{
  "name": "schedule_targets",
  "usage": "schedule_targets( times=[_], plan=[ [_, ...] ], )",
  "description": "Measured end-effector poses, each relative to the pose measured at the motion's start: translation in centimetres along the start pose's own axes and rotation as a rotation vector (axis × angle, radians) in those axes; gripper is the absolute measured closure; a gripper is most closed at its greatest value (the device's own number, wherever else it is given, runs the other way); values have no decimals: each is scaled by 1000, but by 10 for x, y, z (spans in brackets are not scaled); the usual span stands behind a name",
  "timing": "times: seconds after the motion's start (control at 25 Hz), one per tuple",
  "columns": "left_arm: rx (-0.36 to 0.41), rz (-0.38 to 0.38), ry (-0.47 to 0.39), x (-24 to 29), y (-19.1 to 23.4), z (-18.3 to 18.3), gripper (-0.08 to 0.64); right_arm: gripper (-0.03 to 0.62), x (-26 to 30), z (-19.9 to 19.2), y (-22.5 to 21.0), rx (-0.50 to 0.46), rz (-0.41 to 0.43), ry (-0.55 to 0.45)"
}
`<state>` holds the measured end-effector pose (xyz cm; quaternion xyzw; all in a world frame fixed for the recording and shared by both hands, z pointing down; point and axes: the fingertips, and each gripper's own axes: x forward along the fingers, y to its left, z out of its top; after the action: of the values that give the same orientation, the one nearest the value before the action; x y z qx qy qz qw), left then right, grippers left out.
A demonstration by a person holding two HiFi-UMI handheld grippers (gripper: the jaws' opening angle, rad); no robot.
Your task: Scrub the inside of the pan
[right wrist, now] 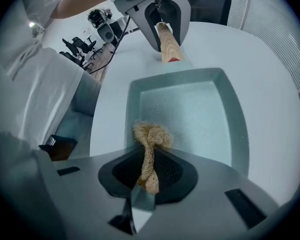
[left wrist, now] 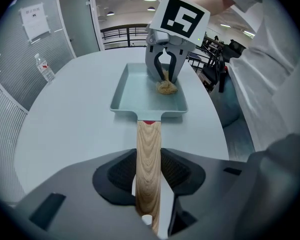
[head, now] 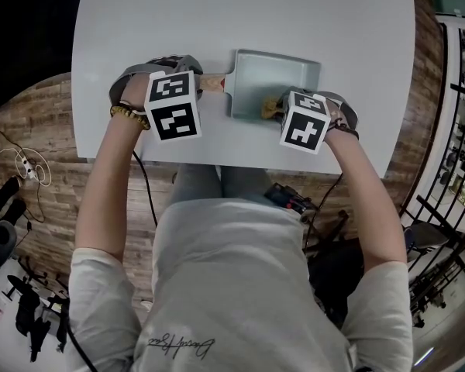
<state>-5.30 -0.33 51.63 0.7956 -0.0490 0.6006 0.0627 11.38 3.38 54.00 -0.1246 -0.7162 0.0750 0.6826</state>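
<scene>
Plainly, the white table (head: 139,68) is smooth, and that is the biggest worry: the pan (head: 275,72) lies flat on it with nothing to stop it from sliding except the grip on its handle. The pale green pan sits in the middle of the table, its handle pointing to the person's left.

The left gripper (left wrist: 149,176) is partly closed, with its pads clamped on either side of the wooden handle (left wrist: 148,149), well out from the pan body. Held that far out, a hard sideways scrub could swing the pan around the grip or tip its far wall up.

The right gripper (right wrist: 149,171) is closed tightly on the tail of a fibrous scrubber (right wrist: 151,136). The scrubber's loose head rests on the pan floor against the wall nearest the person, about midway along that wall. The pinch catches only a thin strand, so dragging pressure could pull the bundle out of the jaws or fold it under. Then the hard jaw tips, not the fibres, would scrape the coating. So close to the wall, a stroke could also ride up over the rim and out of the pan.
</scene>
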Motion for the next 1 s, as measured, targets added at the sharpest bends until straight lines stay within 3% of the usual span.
schedule_targets(
  times=[0.16, 0.4, 0.68, 0.88, 1.0],
  plan=[
    [53, -14, 12, -1, -4, -1, 407, 523, -2, 2, -4, -2, -18, -21],
    [64, -30, 11, -3, -8, -3, 405, 522, -12, 5, -44, 18, -141, -50],
    [53, -31, 8, -6, -11, -1, 407, 520, -26, 3, -91, 38, -282, -41],
    [15, -24, 13, -4, -9, -2, 406, 520, -26, 4, -95, 17, -334, -50],
    [-18, -14, 6, -4, -6, -3, 405, 521, -24, 1, -88, 14, -320, -36]
  ],
)
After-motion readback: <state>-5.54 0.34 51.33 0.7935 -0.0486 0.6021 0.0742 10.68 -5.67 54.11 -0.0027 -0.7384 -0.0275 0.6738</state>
